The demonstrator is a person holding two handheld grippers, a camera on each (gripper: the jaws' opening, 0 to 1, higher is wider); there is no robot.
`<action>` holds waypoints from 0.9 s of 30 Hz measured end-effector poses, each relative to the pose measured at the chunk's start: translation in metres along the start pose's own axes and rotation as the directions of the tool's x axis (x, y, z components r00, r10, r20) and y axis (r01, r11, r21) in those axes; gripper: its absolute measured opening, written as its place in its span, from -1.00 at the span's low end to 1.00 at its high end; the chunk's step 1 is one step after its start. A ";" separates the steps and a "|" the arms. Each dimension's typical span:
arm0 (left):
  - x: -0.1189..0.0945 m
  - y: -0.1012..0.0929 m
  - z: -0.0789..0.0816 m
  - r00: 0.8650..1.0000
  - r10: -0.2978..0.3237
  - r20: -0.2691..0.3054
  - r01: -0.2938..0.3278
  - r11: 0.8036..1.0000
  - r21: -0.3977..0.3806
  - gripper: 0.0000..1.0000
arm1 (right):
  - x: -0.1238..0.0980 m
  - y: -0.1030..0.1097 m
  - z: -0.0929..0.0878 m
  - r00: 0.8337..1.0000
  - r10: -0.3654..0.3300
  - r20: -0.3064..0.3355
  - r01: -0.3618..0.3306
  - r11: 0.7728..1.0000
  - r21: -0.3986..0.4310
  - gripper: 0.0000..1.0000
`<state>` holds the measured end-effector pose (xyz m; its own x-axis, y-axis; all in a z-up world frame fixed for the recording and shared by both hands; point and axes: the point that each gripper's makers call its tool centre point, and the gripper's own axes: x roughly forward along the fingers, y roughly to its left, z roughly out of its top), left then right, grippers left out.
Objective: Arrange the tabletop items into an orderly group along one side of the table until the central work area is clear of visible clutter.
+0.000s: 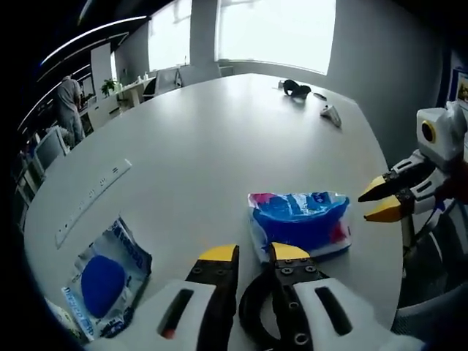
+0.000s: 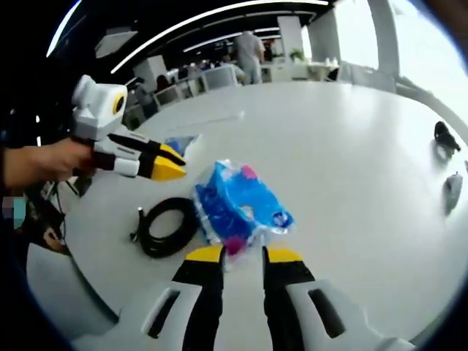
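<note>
A blue and pink plastic packet (image 1: 300, 219) (image 2: 241, 205) lies on the white table (image 1: 212, 139) (image 2: 351, 146). My right gripper (image 2: 245, 256) (image 1: 382, 199) is open just short of the packet's near corner, with nothing held. My left gripper (image 1: 254, 254) (image 2: 175, 164) hovers narrowly open over a coiled black cable (image 1: 252, 314) (image 2: 164, 227), left of the packet and empty. A clear packet holding a blue disc (image 1: 106, 281) (image 2: 179, 142) lies near the table edge.
A white power strip (image 1: 91, 201) is set into the table. At the far end lie a black object (image 1: 296, 89) (image 2: 444, 135) and a small grey object (image 1: 330, 113) (image 2: 451, 191). A hand (image 2: 44, 161) holds the left gripper. A person (image 1: 69, 102) stands by desks beyond.
</note>
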<state>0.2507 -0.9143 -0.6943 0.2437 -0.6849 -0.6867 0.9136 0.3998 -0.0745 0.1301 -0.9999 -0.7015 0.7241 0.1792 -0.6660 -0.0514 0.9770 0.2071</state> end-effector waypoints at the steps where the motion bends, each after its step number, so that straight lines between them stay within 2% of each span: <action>1: 0.001 0.000 0.000 1.000 -0.002 -0.002 0.002 1.000 0.001 -0.71 | 0.001 0.000 0.000 1.000 0.000 -0.002 0.000 1.000 0.005 -0.67; 17: 0.018 0.007 -0.002 0.999 -0.011 -0.035 0.011 1.000 -0.002 -0.75 | 0.012 -0.002 -0.005 1.000 -0.002 -0.017 0.002 0.999 0.043 -0.73; 27: 0.030 0.002 0.003 0.998 -0.034 -0.050 0.034 0.999 0.006 -0.81 | 0.020 -0.001 -0.007 1.000 -0.005 -0.026 0.007 0.996 0.085 -0.79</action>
<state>0.2607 -0.9360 -0.7125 0.1961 -0.6663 -0.7194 0.9234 0.3723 -0.0931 0.1396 -0.9970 -0.7201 0.7064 0.1774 -0.6852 0.0126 0.9647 0.2629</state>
